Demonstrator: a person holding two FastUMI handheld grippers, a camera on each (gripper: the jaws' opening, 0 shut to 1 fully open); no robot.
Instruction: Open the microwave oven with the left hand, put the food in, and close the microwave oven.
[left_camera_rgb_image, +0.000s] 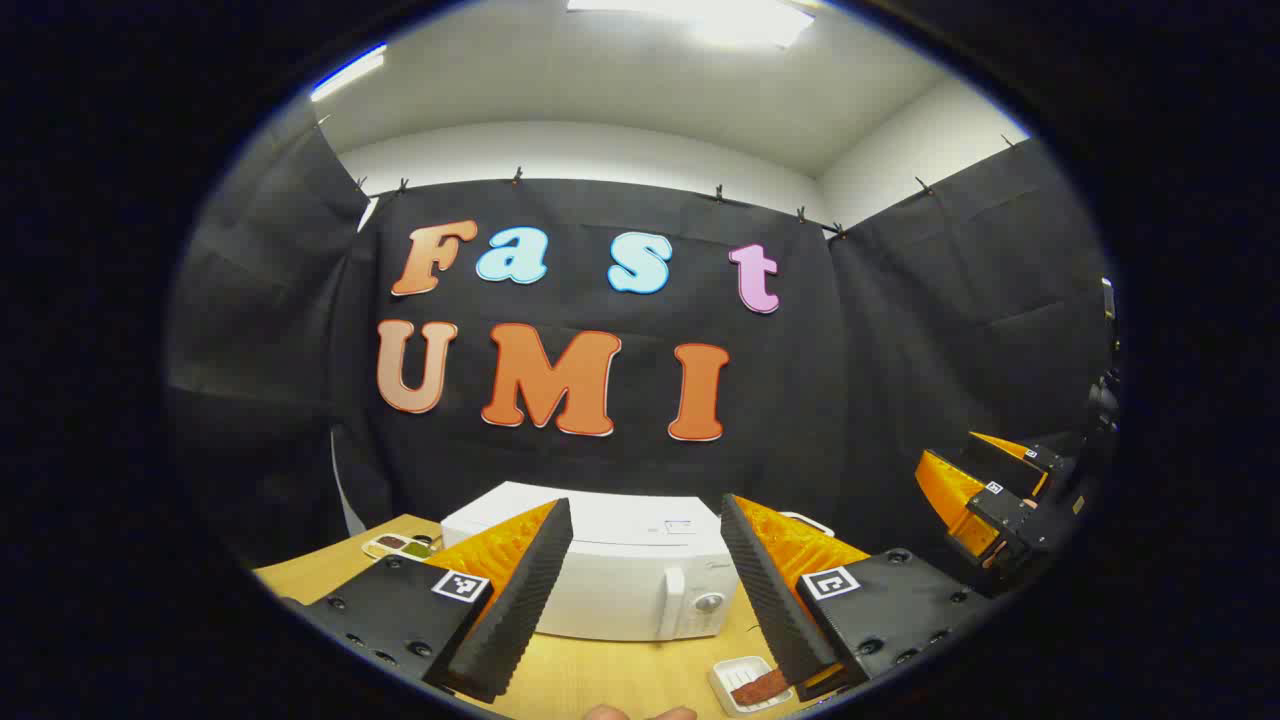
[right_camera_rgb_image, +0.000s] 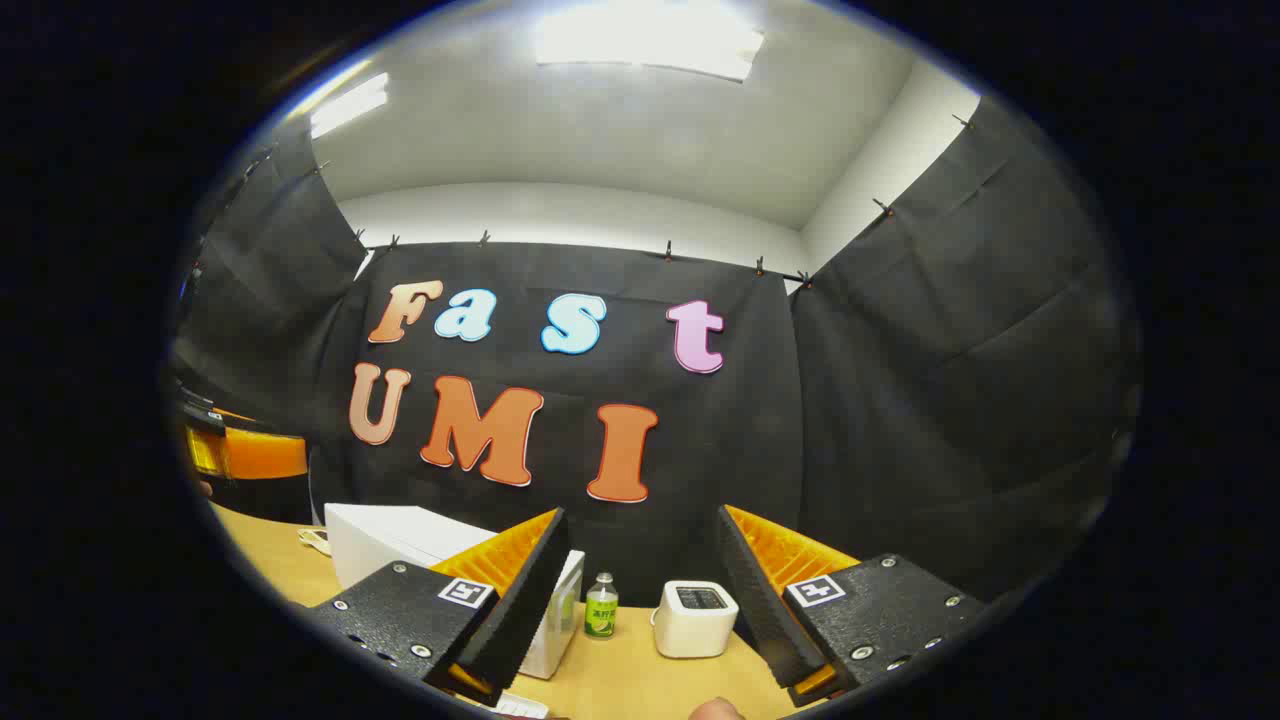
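Opening step not yet begun, judged from the layout. In the left gripper view the microwave oven (left_camera_rgb_image: 610, 580) is seen standing on the tabletop (left_camera_rgb_image: 600, 680) against the cloth wall, door shut, handle and knob at its right side. The left claw (left_camera_rgb_image: 645, 590) is held wide, nothing between the fingers, raised and well short of the oven front. The food (left_camera_rgb_image: 762, 686), a reddish-brown piece, is seen lying in a small white tray (left_camera_rgb_image: 735, 675) on the tabletop in front of the oven's right end. A dish of sauces (left_camera_rgb_image: 398, 546) is noted to the oven's left.

In the right gripper view the right claw (right_camera_rgb_image: 640, 600) is likewise spread wide and empty. A green bottle (right_camera_rgb_image: 601, 606) and a white toaster (right_camera_rgb_image: 695, 618) are seen ahead of it, with the oven off to its left.

Next move, as judged: the left claw must be lowered and brought forward to the door handle, then the door pulled open. The food is to be picked up only after that.
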